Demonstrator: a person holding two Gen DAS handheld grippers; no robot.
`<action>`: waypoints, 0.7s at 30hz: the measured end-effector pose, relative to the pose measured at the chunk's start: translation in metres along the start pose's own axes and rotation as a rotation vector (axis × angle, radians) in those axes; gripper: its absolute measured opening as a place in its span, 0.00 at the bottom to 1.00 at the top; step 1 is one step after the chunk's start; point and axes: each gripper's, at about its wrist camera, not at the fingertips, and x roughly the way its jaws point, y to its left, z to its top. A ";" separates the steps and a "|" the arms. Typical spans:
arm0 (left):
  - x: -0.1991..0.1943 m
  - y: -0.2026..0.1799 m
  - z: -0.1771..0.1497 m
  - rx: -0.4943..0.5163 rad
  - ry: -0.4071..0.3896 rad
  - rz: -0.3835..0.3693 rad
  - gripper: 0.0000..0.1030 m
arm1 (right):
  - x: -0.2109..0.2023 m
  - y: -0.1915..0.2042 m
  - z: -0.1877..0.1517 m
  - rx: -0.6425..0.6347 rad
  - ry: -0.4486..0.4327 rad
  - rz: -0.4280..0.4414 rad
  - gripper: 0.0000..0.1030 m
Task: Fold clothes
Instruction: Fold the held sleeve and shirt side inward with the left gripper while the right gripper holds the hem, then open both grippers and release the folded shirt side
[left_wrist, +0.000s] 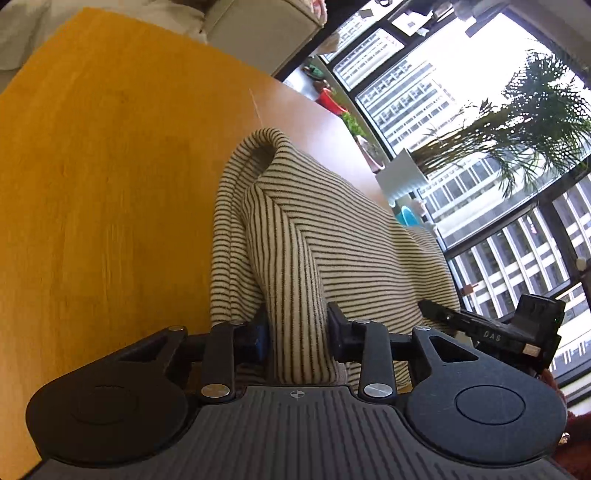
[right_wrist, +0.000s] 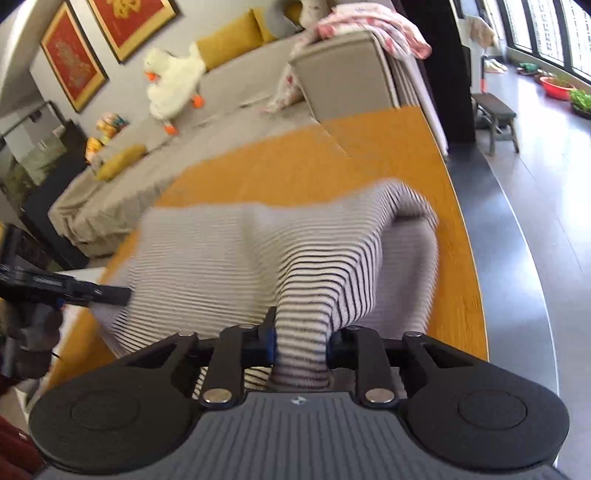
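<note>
A cream garment with thin dark stripes (left_wrist: 325, 240) hangs lifted over an orange-yellow wooden table (left_wrist: 110, 184). My left gripper (left_wrist: 297, 332) is shut on a bunched fold of the garment. My right gripper (right_wrist: 301, 345) is shut on another bunched part of the same garment (right_wrist: 240, 251), which drapes in front of it over the table (right_wrist: 314, 158). The right gripper also shows at the right edge of the left wrist view (left_wrist: 495, 332). The left gripper shows at the left edge of the right wrist view (right_wrist: 66, 291).
A grey sofa (right_wrist: 229, 96) with yellow cushions, a white plush duck (right_wrist: 173, 81) and a pink blanket stands beyond the table. Large windows, a palm plant (left_wrist: 517, 140) and a white pot are to the side. A small stool (right_wrist: 495, 114) stands on the dark floor.
</note>
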 end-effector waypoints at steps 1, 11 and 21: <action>-0.007 -0.002 0.003 0.017 -0.008 0.022 0.44 | -0.002 -0.002 0.002 0.017 -0.001 0.005 0.32; -0.047 -0.072 0.017 0.143 -0.119 -0.101 0.80 | -0.036 -0.009 0.047 -0.025 -0.159 -0.004 0.96; 0.045 -0.047 0.002 -0.013 0.074 -0.120 0.79 | 0.048 -0.014 0.074 -0.077 -0.029 -0.212 1.00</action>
